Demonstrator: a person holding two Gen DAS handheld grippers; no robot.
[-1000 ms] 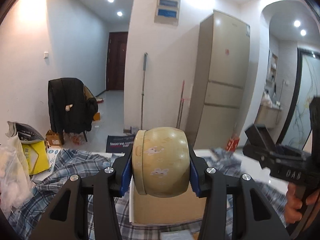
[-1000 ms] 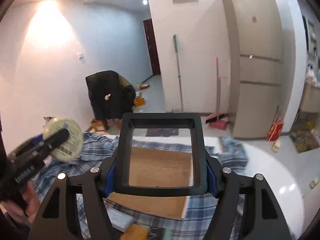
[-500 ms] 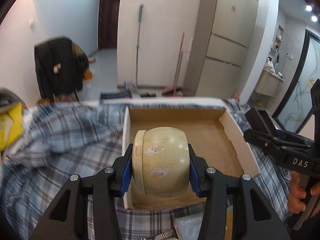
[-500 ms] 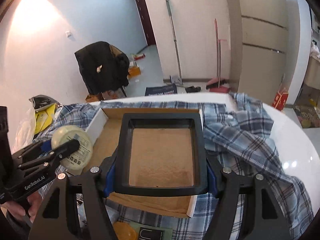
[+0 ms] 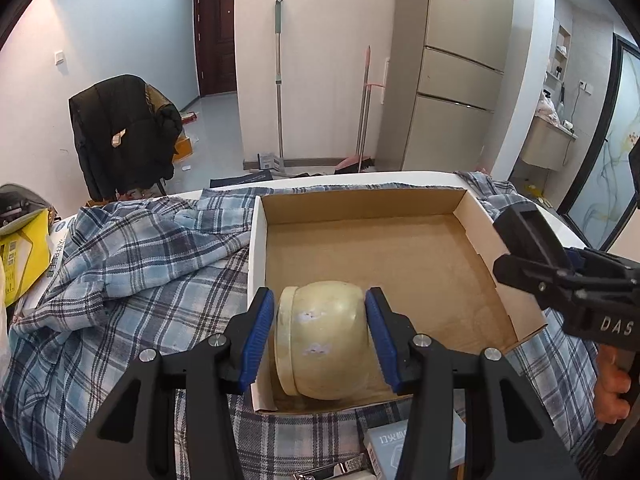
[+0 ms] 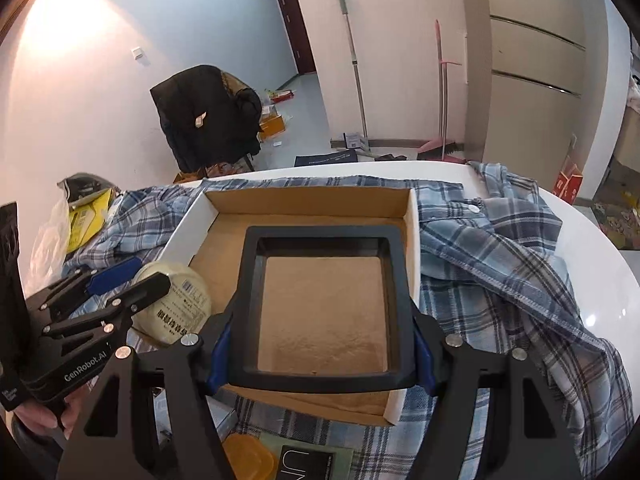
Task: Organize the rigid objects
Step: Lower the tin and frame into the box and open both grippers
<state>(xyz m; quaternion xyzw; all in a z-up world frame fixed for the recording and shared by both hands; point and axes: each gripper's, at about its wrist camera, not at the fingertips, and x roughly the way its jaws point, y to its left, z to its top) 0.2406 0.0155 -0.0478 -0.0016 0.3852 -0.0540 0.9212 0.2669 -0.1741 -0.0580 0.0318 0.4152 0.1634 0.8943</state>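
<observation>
Behind the table: fridge (image 5: 460, 80), mop (image 5: 279, 80) and pink broom (image 5: 365, 108) leaning on the wall, dark door (image 5: 214, 36) down the hall. At left, black jacket (image 5: 120, 132) draped over a chair; yellow bag (image 5: 18, 256) at the table's edge. Plaid shirt (image 5: 132, 264) spread as a cover.

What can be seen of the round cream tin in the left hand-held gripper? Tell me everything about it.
The round cream-coloured tin looks like glossy metal, with faint pale bunny-like prints on its curved side and a raised rim at one end. It lies on its side between the blue pads of the left hand-held gripper, low in the near left corner of the shallow cardboard box. The right wrist view shows a white barcode label on its flat end. Whether the pads still press it is unclear.
</observation>
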